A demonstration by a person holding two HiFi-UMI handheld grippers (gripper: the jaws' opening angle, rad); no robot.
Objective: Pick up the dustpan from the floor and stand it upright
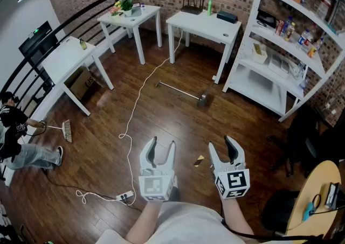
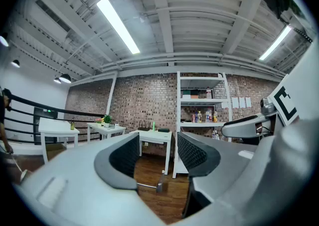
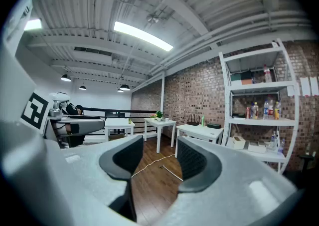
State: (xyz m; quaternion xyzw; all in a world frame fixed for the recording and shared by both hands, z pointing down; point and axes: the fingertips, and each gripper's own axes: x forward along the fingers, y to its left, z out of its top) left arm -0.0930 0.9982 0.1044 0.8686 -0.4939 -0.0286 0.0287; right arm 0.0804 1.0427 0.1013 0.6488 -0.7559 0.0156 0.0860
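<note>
The dustpan (image 1: 200,99) lies flat on the wooden floor in the middle of the room, its long thin handle stretching left toward the white cable. Both grippers are held level well short of it, in front of my body. My left gripper (image 1: 163,143) is open with nothing between its fingers. Open and empty too is my right gripper (image 1: 221,143). In the left gripper view the dustpan (image 2: 151,186) shows far off, low between the jaws of the gripper (image 2: 158,152). The right gripper view has the dustpan (image 3: 170,170) far beyond the gripper (image 3: 159,157).
A white cable (image 1: 132,113) runs across the floor to a power strip (image 1: 125,197) at my left. White tables (image 1: 204,25) stand at the back, a white shelf unit (image 1: 280,60) to the right. A person with a broom (image 1: 66,130) is at far left. A small scrap (image 1: 199,160) lies between the grippers.
</note>
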